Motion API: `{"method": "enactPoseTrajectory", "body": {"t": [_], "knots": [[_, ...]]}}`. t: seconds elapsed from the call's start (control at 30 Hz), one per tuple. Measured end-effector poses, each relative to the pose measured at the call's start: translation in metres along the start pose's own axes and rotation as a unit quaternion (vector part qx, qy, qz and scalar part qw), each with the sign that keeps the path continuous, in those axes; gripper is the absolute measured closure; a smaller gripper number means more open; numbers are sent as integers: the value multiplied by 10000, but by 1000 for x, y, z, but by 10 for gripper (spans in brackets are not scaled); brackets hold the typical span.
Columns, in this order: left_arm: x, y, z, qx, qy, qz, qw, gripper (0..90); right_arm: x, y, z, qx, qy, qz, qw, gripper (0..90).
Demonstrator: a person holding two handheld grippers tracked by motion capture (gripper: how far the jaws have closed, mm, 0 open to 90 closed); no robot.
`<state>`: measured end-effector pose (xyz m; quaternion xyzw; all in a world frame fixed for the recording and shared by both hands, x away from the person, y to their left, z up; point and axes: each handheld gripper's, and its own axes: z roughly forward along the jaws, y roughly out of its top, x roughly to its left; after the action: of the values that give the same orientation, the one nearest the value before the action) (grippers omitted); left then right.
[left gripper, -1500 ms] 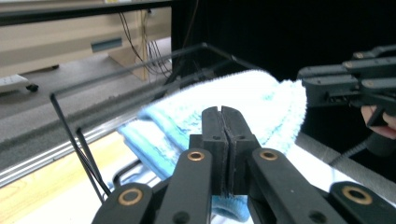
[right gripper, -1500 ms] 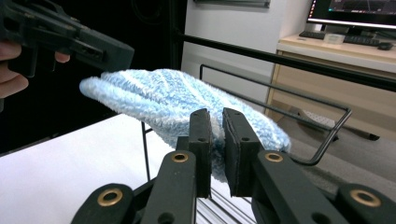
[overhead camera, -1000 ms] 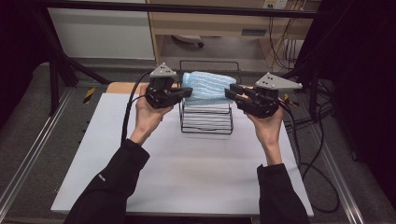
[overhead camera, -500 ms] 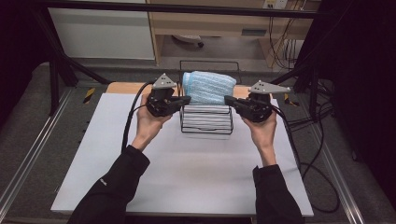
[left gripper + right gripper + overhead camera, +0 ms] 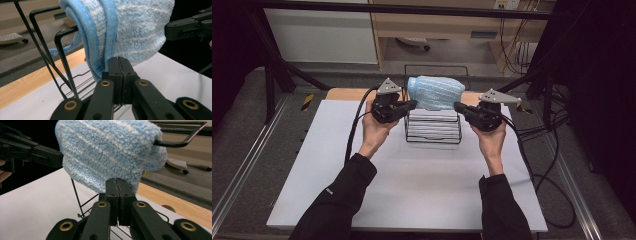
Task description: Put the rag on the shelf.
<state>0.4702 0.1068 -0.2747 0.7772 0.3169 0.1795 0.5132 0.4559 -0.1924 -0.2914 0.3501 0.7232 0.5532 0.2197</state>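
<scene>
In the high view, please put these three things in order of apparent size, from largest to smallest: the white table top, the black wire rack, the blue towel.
1. White table top, by far the largest.
2. Black wire rack.
3. Blue towel, folded over the rack's top; it looks somewhat smaller than the rack, though not by much.

A light blue towel hangs over the top of a black wire rack on the white table. The left gripper and right gripper flank it, seemingly just touching it, jaws closed.
</scene>
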Motion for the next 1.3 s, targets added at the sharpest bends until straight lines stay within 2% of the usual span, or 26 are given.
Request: {"method": "enactPoseTrajectory", "body": {"t": [0.27,0.57,0.7,0.8,0.97,1.03,1.13,1.2,1.3], "knots": [[-1,6,-18,-120,-44,-61,9999,818,11,12,-12,-114,161,-120,9997,793],[1,17,-47,-264,-20,-55,9996,629,22,41,-25,-266,216,-161,9993,620],[2,15,-58,-227,76,2,9997,520,25,46,-31,-324,297,-64,9990,488],[6,8,-67,-183,101,9,9998,448,26,46,-37,-309,262,-1,9992,406],[12,-8,-80,-25,151,-2,9999,335,28,41,-44,-264,302,66,9992,205],[14,-16,-84,53,140,-21,9999,275,30,37,-45,-217,273,17,9994,134],[16,-30,-90,136,196,65,9997,213,30,28,-46,-58,382,66,9992,100],[18,-42,-93,224,220,80,9995,167,31,19,-47,0,369,10,9993,73],[21,-61,-96,359,285,35,9989,129,30,4,-49,133,394,37,9991,43]]}}
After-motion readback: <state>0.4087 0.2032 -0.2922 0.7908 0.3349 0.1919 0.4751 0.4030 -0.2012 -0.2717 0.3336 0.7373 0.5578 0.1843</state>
